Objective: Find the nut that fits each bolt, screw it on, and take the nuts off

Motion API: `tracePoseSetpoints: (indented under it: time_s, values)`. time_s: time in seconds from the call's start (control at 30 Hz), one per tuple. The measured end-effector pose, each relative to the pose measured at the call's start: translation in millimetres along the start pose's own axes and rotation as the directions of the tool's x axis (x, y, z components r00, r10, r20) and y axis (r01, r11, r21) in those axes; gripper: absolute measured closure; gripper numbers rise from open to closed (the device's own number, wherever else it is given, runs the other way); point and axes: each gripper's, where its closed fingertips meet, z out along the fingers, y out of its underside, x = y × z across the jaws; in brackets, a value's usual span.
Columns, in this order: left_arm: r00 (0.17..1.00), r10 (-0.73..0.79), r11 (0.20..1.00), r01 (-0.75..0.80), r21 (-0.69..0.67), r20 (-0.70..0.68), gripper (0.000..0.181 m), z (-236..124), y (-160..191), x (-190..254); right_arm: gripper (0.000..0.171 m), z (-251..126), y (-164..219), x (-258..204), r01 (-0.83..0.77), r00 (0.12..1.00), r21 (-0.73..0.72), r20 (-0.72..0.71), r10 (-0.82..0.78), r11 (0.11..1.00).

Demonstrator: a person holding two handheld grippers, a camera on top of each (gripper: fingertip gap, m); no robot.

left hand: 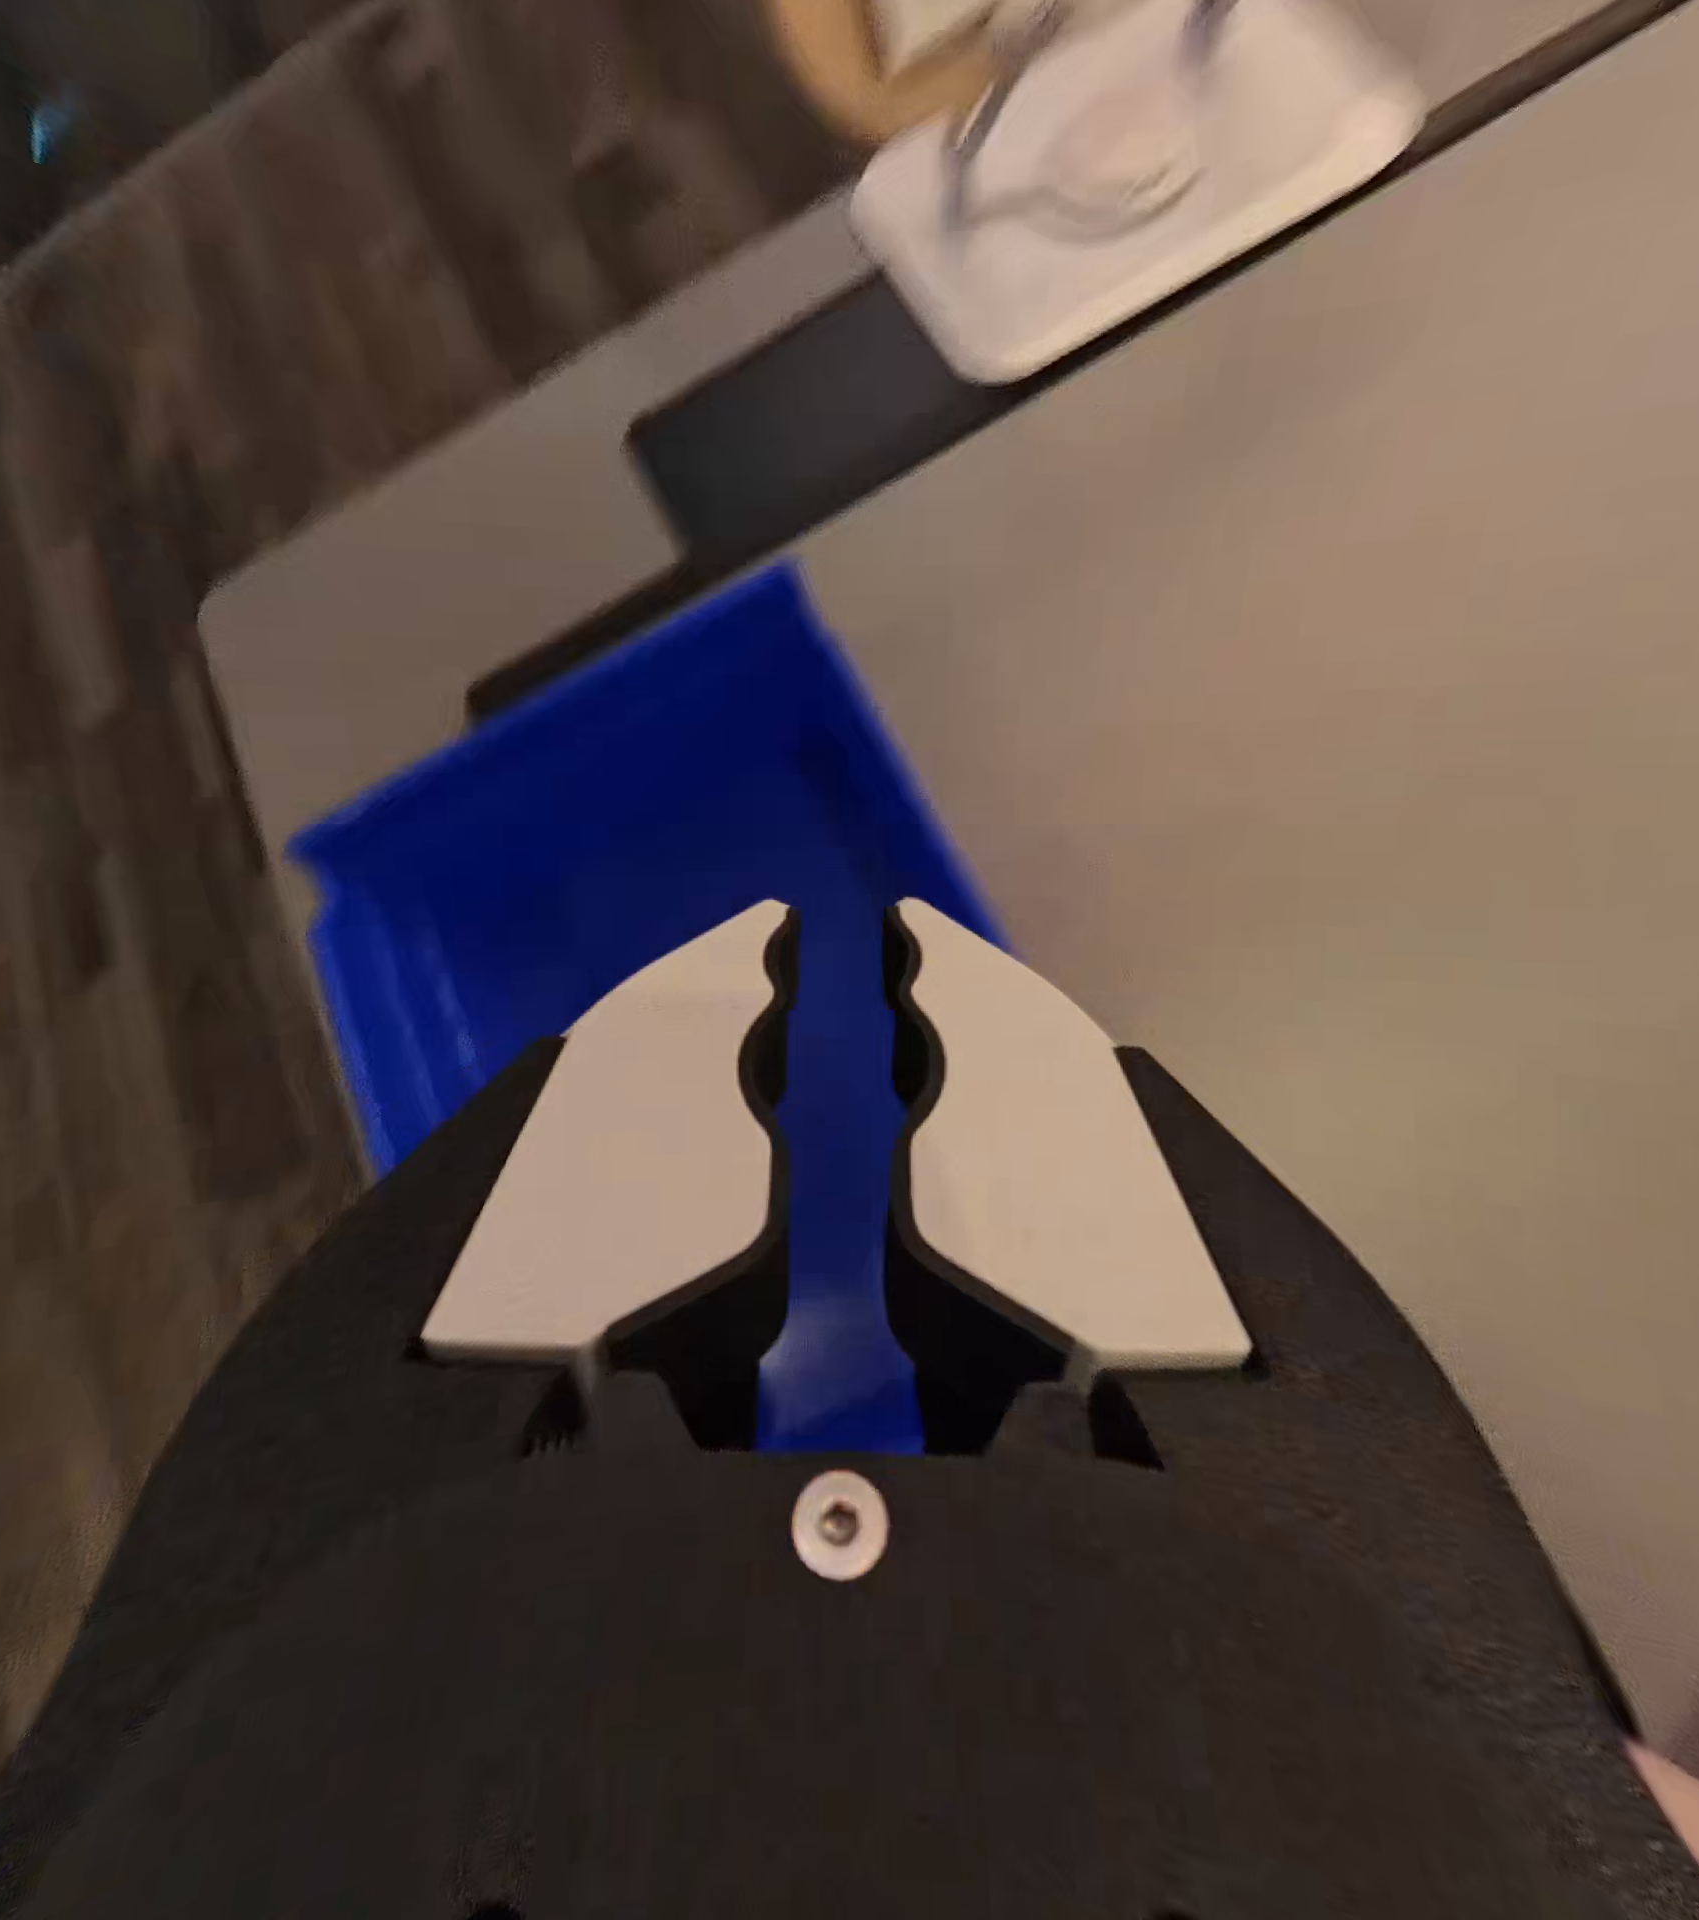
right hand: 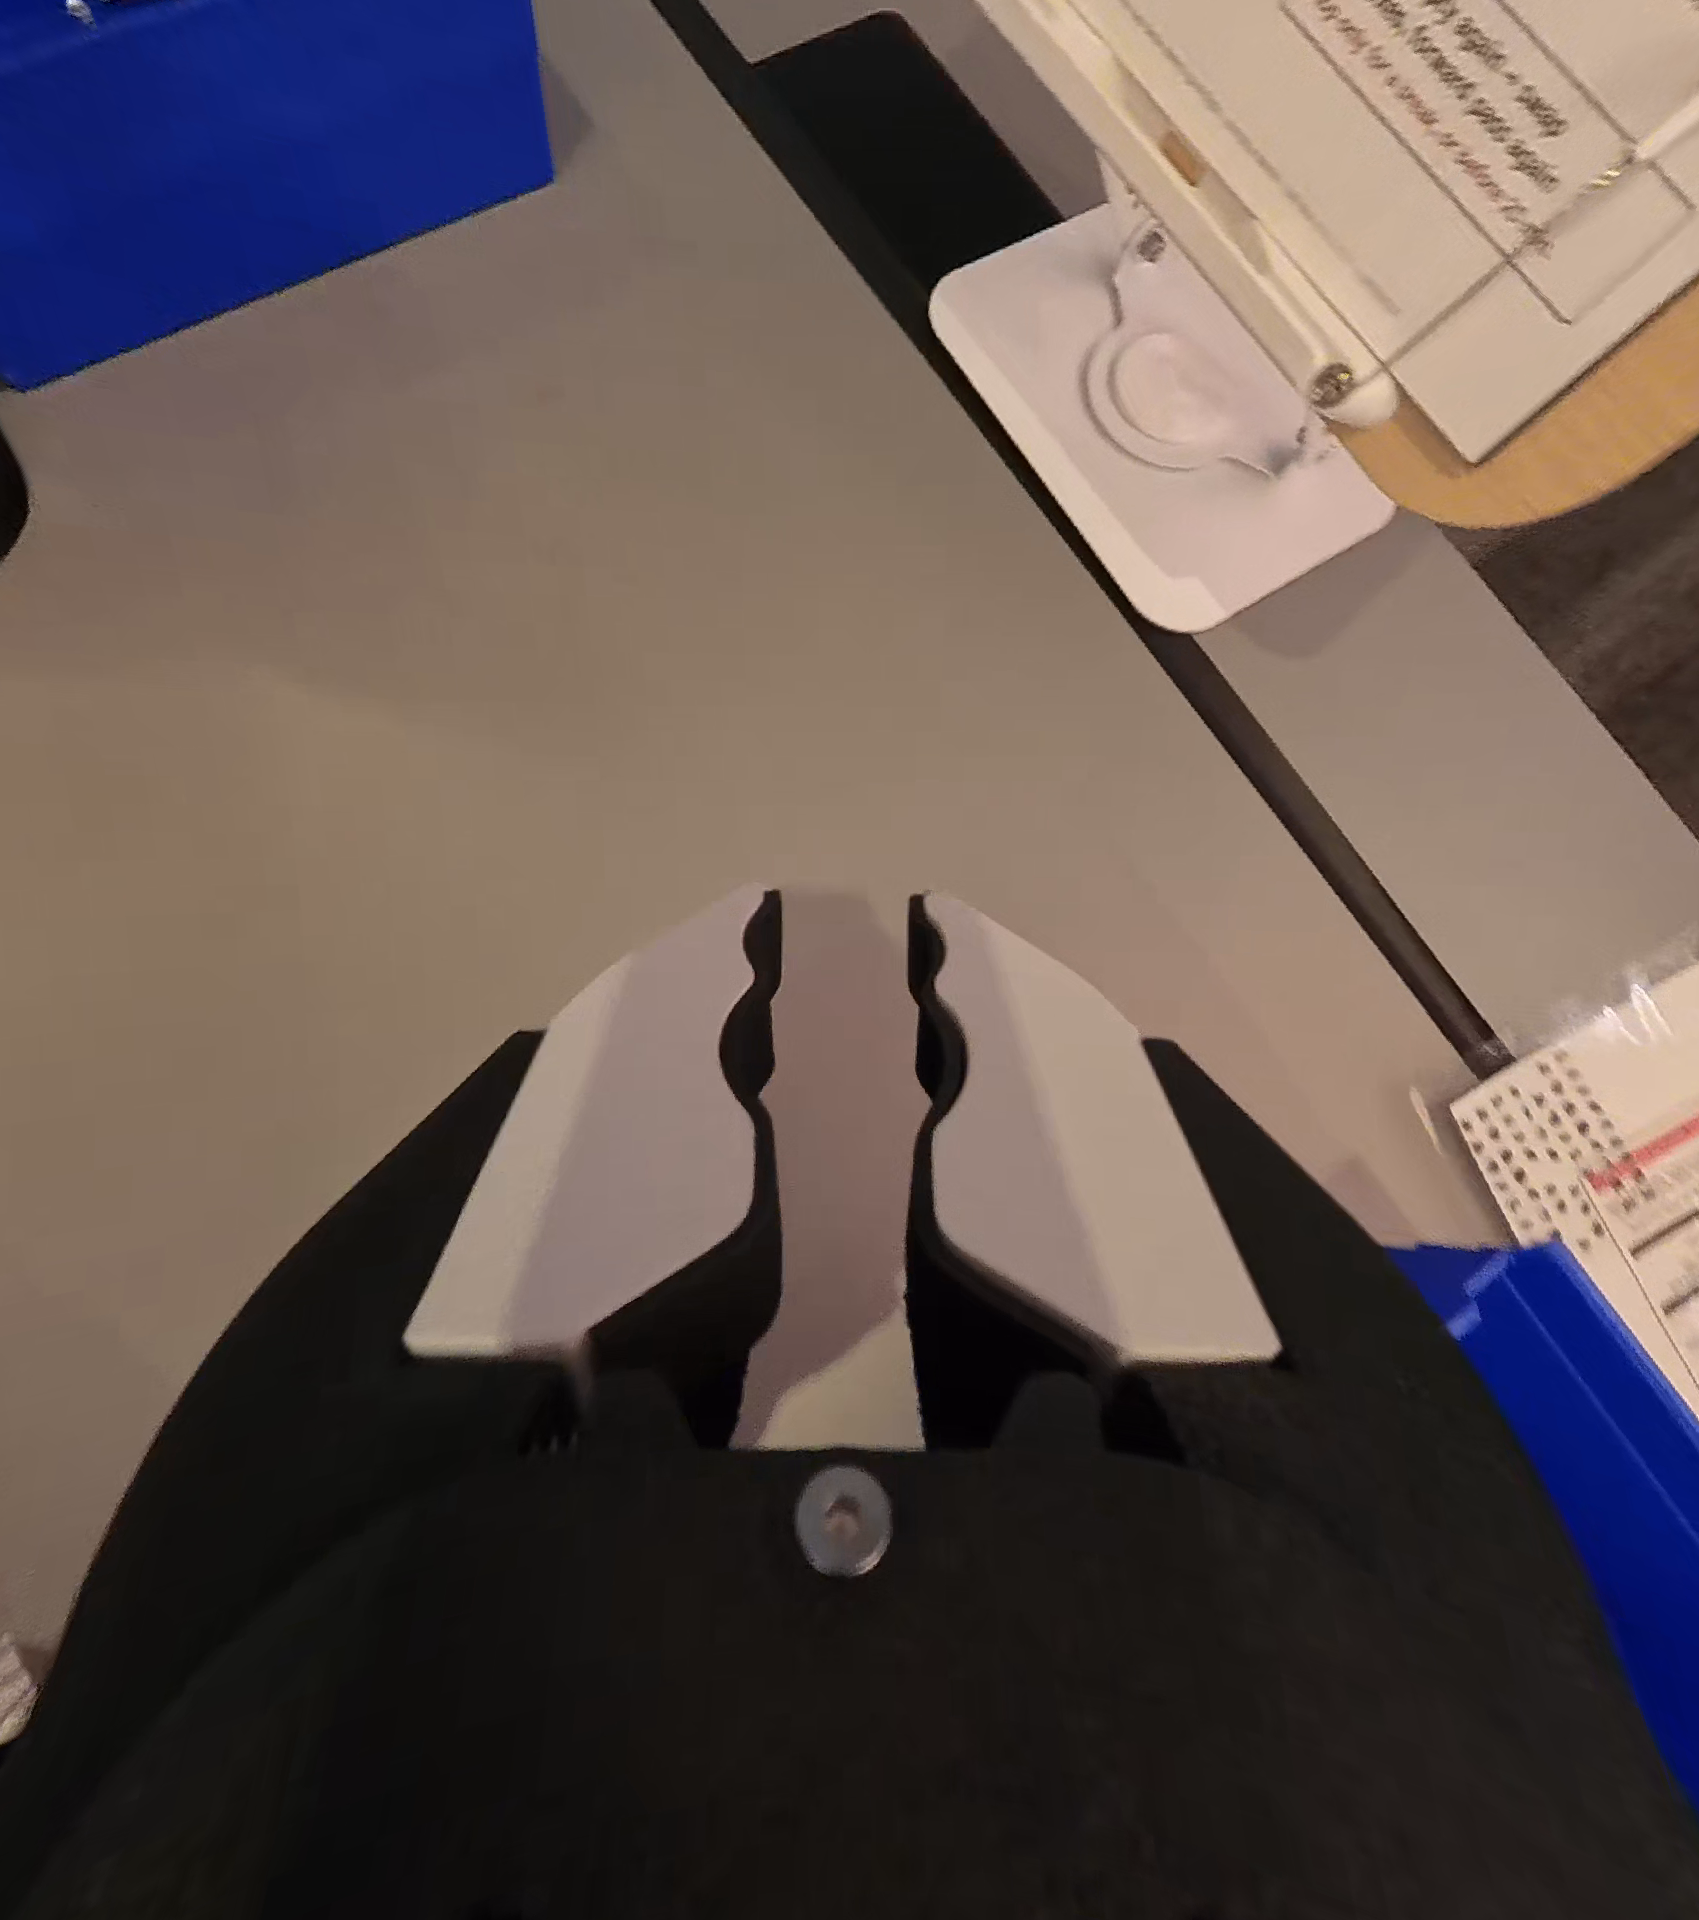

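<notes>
White square base (right hand: 1162,436) at grey table (right hand: 512,675) edge, blue bin (left hand: 616,831) nearby

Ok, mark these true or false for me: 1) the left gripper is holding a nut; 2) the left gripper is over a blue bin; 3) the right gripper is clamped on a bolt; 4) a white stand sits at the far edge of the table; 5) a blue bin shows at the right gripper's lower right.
1) False. The left gripper has a narrow gap between its fingers with nothing in it.
2) True. The blue bin lies right ahead of and under it.
3) False. The right gripper is empty, over bare table.
4) True. The white stand sits there.
5) True. A second blue bin shows there, with a printed sheet beside it.
</notes>
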Motion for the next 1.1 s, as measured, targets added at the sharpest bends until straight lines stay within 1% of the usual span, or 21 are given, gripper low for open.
tracePoseSetpoints:
  time_s: [0.1,0.17,0.27,0.4,0.5,0.57,0.63,0.7,0.77,0.87,0.93,0.97,1.1]
  values:
    - [0.997,-0.059,0.992,0.065,-0.110,0.058,0.167,6,41,-33,0.148,19,-7,-2,-0.001,0.999,0.022,0.049,0.000,1.000]
    - [0.993,-0.083,0.985,0.095,-0.146,0.085,0.169,11,58,-47,0.148,26,-8,-2,-0.011,0.997,0.049,0.077,0.008,0.999]
    - [0.993,-0.087,0.981,0.099,-0.169,0.074,0.169,24,63,-55,0.148,29,1,2,-0.018,0.995,0.034,0.097,0.014,0.999]
    - [1.000,-0.005,0.968,0.011,-0.252,0.027,0.168,53,67,-64,0.149,25,12,15,-0.059,0.993,0.052,0.101,0.054,0.997]
    - [0.999,-0.031,0.930,0.034,-0.367,0.014,0.165,78,82,-76,0.149,23,16,26,-0.088,0.992,0.055,0.096,0.083,0.995]
    - [0.998,-0.055,0.890,0.055,-0.453,0.013,0.165,92,99,-79,0.149,23,18,29,-0.098,0.991,0.065,0.097,0.092,0.993]
    - [0.998,-0.035,0.842,0.059,-0.536,0.055,0.166,101,116,-88,0.149,23,22,30,-0.103,0.990,0.060,0.105,0.096,0.993]
    - [0.996,-0.027,0.806,0.071,-0.588,0.084,0.164,106,126,-94,0.149,22,24,32,-0.104,0.990,0.058,0.098,0.098,0.993]
    - [0.993,-0.036,0.790,0.095,-0.606,0.109,0.165,112,130,-99,0.149,21,26,33,-0.106,0.990,0.060,0.099,0.100,0.993]
    - [0.991,-0.084,0.763,0.133,-0.633,0.107,0.163,120,136,-98,0.149,20,28,36,-0.107,0.990,0.056,0.095,0.102,0.993]
    - [0.990,-0.045,0.735,0.122,-0.667,0.131,0.161,122,144,-105,0.150,20,29,37,-0.106,0.990,0.053,0.098,0.100,0.993]
    - [0.990,-0.027,0.721,0.114,-0.683,0.136,0.165,123,148,-108,0.150,20,28,37,-0.104,0.990,0.055,0.099,0.099,0.993]
    - [0.987,-0.036,0.690,0.136,-0.711,0.154,0.161,128,154,-106,0.150,19,28,36,-0.102,0.990,0.063,0.106,0.095,0.993]
